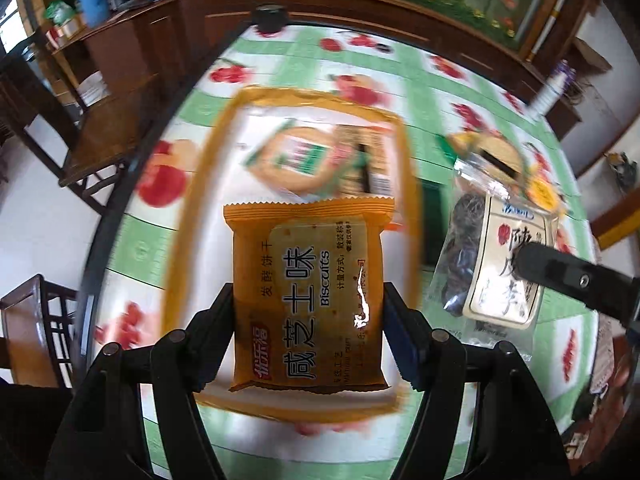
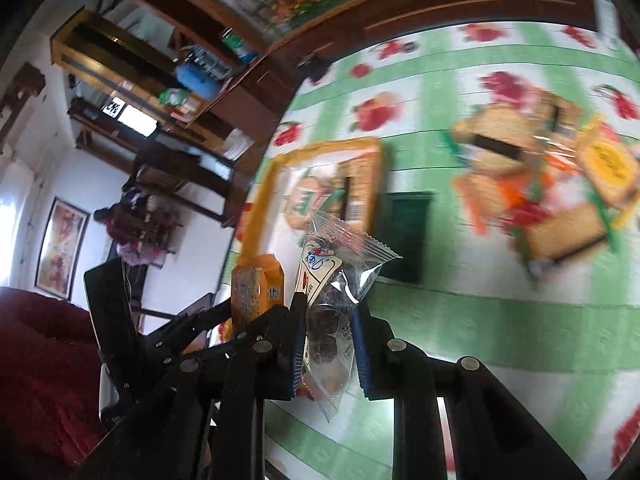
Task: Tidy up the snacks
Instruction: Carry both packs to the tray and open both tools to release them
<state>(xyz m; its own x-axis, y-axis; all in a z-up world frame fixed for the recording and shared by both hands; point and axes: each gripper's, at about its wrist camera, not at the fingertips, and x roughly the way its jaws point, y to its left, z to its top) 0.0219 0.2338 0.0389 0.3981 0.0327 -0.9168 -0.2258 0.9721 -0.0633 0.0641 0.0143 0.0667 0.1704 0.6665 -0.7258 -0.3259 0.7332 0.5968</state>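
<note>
My left gripper (image 1: 308, 300) is shut on an orange biscuit packet (image 1: 308, 292) and holds it above an orange-rimmed tray (image 1: 410, 184). The tray holds a green-and-white biscuit packet (image 1: 304, 156) at its far end. My right gripper (image 2: 326, 312) is shut on a clear packet of dark plums (image 2: 332, 292), held above the table to the right of the tray (image 2: 260, 208). That plum packet (image 1: 492, 256) and a right finger also show in the left wrist view. The orange packet (image 2: 256, 288) shows at the left of the right wrist view.
A green-and-white fruit-print tablecloth (image 1: 424, 92) covers the round table. A pile of loose snack packets (image 2: 540, 184) lies at the right. A dark green box (image 2: 406, 236) sits beside the tray. Wooden chairs (image 1: 108, 132) and a wooden cabinet (image 1: 360, 20) stand around.
</note>
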